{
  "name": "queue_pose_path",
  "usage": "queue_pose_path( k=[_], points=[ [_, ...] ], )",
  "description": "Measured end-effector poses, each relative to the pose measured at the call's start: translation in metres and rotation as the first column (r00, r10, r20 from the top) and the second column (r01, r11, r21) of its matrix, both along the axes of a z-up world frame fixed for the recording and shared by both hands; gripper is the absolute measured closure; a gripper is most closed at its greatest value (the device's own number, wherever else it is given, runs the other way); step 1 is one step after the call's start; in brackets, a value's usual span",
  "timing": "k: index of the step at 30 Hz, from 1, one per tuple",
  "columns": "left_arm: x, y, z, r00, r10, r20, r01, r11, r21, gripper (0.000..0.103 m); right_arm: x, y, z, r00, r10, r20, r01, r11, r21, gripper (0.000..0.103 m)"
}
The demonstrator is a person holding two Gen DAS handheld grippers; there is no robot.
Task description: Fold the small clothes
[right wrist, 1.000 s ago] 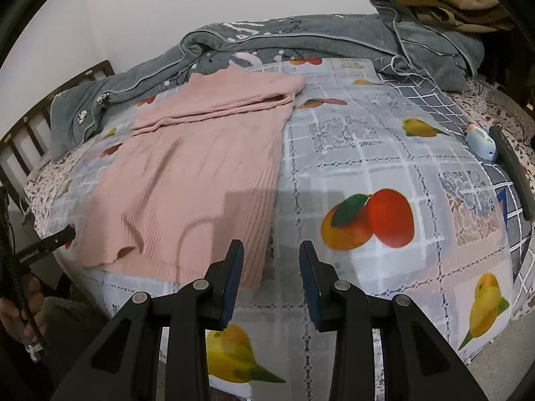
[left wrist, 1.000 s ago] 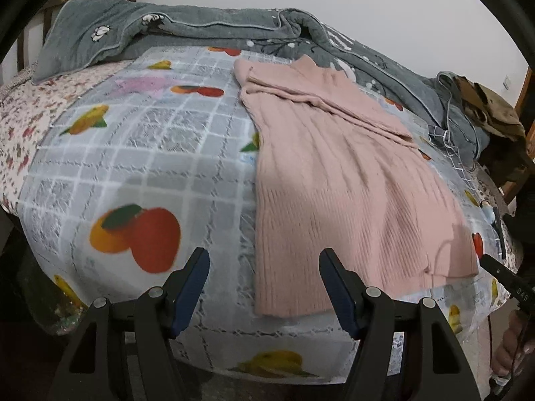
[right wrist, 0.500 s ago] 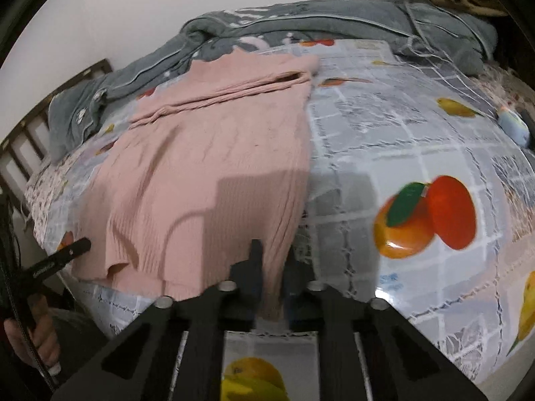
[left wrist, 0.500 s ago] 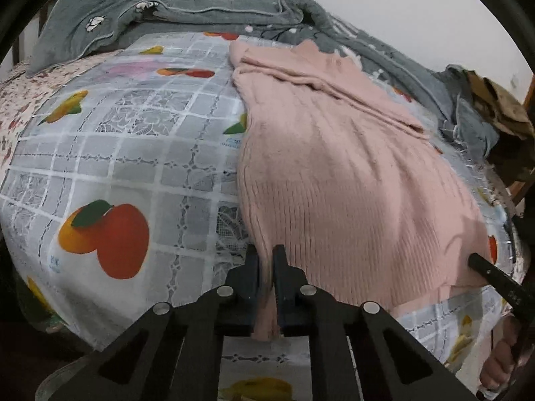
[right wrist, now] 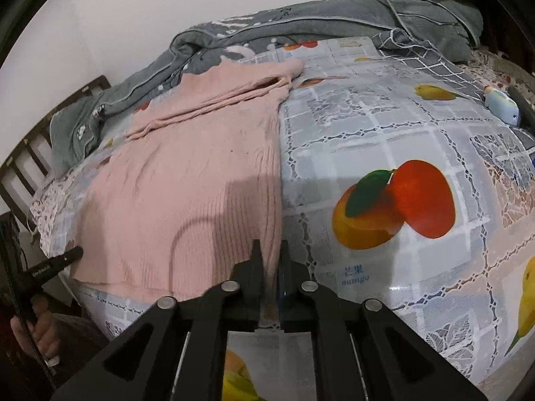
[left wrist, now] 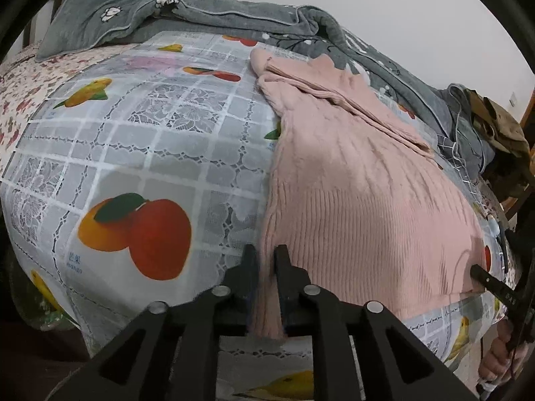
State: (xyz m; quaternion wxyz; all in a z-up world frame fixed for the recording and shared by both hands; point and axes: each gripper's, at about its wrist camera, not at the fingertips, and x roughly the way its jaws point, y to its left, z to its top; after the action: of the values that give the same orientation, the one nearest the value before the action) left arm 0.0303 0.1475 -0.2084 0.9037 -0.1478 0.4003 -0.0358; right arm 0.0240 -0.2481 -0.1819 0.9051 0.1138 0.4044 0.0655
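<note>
A pink ribbed knit sweater [left wrist: 351, 180] lies flat on a fruit-print cloth [left wrist: 140, 153] on the bed, its sleeves folded across the far end. My left gripper [left wrist: 266, 260] is shut on the sweater's near left hem corner. In the right wrist view the sweater [right wrist: 187, 180] lies to the left, and my right gripper [right wrist: 270, 257] is shut on its near right hem corner. Each gripper's tip shows at the edge of the other's view.
A grey blanket [left wrist: 207, 13] is bunched along the far side of the bed. Olive clothes [left wrist: 501, 123] lie at the far right. A small light-blue object [right wrist: 501, 105] lies on the cloth at right. A wooden headboard [right wrist: 30, 153] stands at left.
Both grippers moved forward to the sweater's near hem and closed on its two corners; a second ago both were open and short of it.
</note>
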Motion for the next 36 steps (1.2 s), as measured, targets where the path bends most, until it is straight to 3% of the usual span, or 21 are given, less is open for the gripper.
queue_pose_path(
  k=[7,13,21,36],
  points=[
    [-0.006,0.004,-0.003,1.0,-0.004,0.027,0.005,0.999,-0.047,0.079,-0.012,0.002,-0.001,1.0,0.007,-0.011,-0.008,0.999,-0.04,0.081],
    [-0.008,-0.001,-0.005,0.999,-0.011,0.049,0.011,1.0,-0.014,0.077,-0.022,0.011,-0.004,1.0,0.008,0.006,-0.007,0.994,-0.105,0.081],
    [-0.012,-0.007,-0.003,0.995,-0.081,0.059,0.081,0.997,-0.001,0.062,-0.028,0.024,-0.004,0.999,0.043,-0.001,-0.042,0.989,-0.142,0.082],
    [-0.014,-0.017,-0.003,0.993,-0.1,0.068,0.094,0.992,0.078,0.06,-0.025,0.027,-0.01,1.0,0.003,-0.001,-0.003,0.985,-0.173,0.082]
  ],
)
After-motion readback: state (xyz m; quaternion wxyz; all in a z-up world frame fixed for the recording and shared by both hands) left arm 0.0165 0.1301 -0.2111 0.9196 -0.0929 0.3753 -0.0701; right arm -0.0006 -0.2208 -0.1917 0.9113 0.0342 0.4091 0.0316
